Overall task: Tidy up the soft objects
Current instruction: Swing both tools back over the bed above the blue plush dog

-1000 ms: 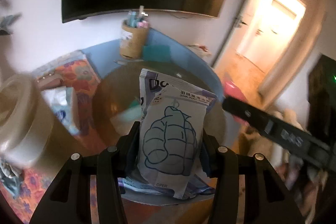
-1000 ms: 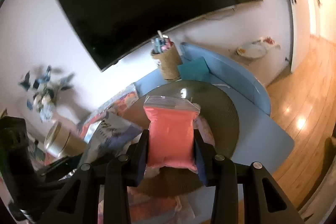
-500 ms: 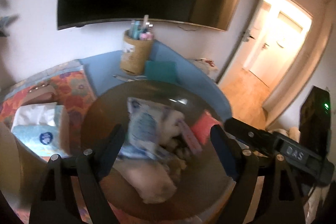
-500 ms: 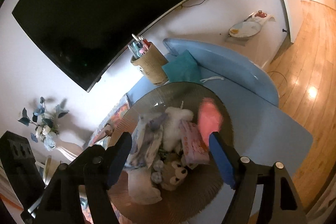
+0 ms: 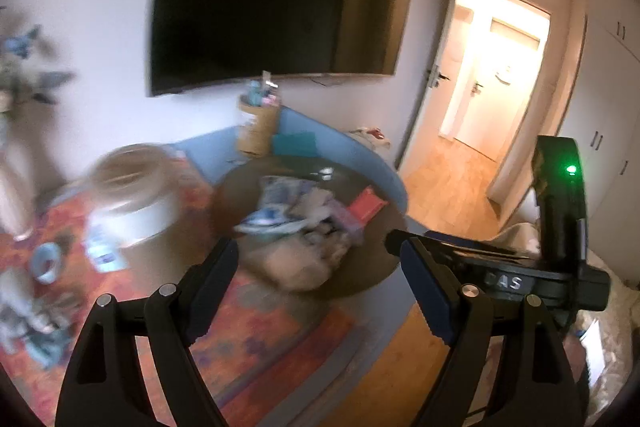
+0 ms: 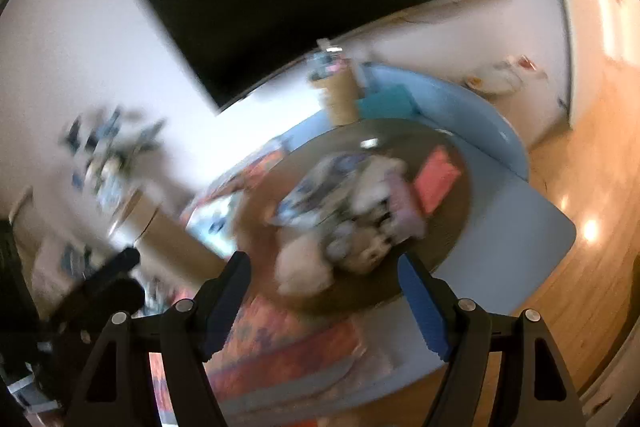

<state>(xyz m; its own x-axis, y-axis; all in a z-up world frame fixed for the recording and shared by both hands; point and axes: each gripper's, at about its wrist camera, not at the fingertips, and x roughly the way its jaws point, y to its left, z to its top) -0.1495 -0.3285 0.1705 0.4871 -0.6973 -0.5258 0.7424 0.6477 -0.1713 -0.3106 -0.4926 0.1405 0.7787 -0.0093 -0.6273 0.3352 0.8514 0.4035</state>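
Note:
A round brown woven tray holds a heap of soft things: a blue-and-white packet, a pink-red pouch, white plush toys. My left gripper is open and empty, well back from the tray. My right gripper is open and empty, also back from it; its body shows in the left wrist view. Both views are blurred.
A woven pen holder and a teal cloth sit on the blue mat behind the tray. A beige roll and small items lie on the patterned rug. Doorway at right.
Both grippers opened, dropping the blue-and-white packet and the pink pouch onto the tray, then drew back and up from it.

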